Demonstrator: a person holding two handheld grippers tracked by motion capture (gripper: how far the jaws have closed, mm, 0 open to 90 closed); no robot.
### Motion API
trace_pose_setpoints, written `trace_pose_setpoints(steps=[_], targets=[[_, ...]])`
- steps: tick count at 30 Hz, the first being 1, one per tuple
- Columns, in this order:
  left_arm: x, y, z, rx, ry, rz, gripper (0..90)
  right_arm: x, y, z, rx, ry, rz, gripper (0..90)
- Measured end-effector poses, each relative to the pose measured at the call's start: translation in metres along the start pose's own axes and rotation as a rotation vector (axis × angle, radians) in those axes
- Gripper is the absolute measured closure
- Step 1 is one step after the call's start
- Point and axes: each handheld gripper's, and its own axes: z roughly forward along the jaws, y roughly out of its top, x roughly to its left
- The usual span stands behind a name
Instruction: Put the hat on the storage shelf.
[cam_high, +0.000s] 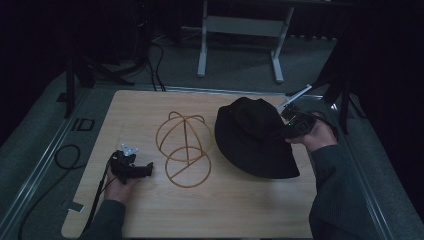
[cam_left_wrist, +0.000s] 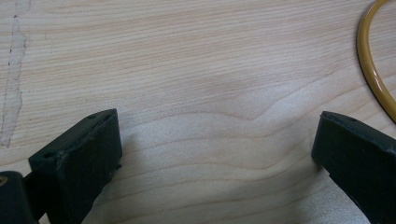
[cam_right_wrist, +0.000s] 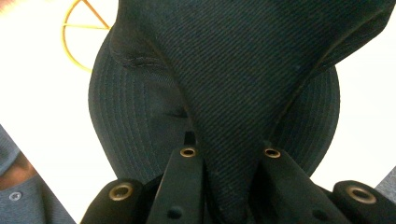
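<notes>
High view: right tool (cam_high: 291, 126) sits at the hat's (cam_high: 252, 137) 3 o'clock edge, apparently clamped on cloth there. Hat lies on the table (cam_high: 150, 215), right of centre, touching or just overlapping the wire frame (cam_high: 183, 148) at the hat's 9 o'clock. Left tool (cam_high: 134, 169) rests on the table at the frame's 8 o'clock, near it, not touching. Step in hand, my guess: lift the hat and set it over the frame's dome. To do it well: keep the pinch firm and raise the brim clear of the wire before moving toward 9 o'clock. The frame looks light and could skid, so the left tool may need to steady its ring.

Left gripper view: left tool (cam_left_wrist: 215, 158) jaws stand wide apart, nothing between them, bare wood below. A yellow arc of the frame (cam_left_wrist: 371, 70) runs at 2 o'clock.

Right gripper view: right tool (cam_right_wrist: 231, 156) jaws closed on a fold of the hat (cam_right_wrist: 243, 70); cloth bunches up between them in a ridge. Hat is black twill, soft, with rows of stitching round the brim and a floppy crown. It will sag when lifted. Frame (cam_right_wrist: 81, 32) peeks at 11 o'clock.
</notes>
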Motion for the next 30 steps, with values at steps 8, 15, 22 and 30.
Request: trace_pose_setpoints(steps=[8,15,22,30], targets=[[0.0,0.0,0.0,-0.001,0.0,-0.002,1.8,0.004,0.005,-0.006,-0.003,0.002,-0.026,86.4],[0.0,0.0,0.0,-0.001,0.0,-0.002,1.8,0.006,0.006,-0.013,-0.016,0.005,-0.035,86.4],[0.0,0.0,0.0,-0.001,0.0,-0.002,1.8,0.008,0.008,-0.019,-0.023,-0.001,-0.047,86.3],[0.0,0.0,0.0,0.0,-0.005,0.004,1.8,0.007,0.011,-0.032,-0.038,-0.013,-0.054,86.4]])
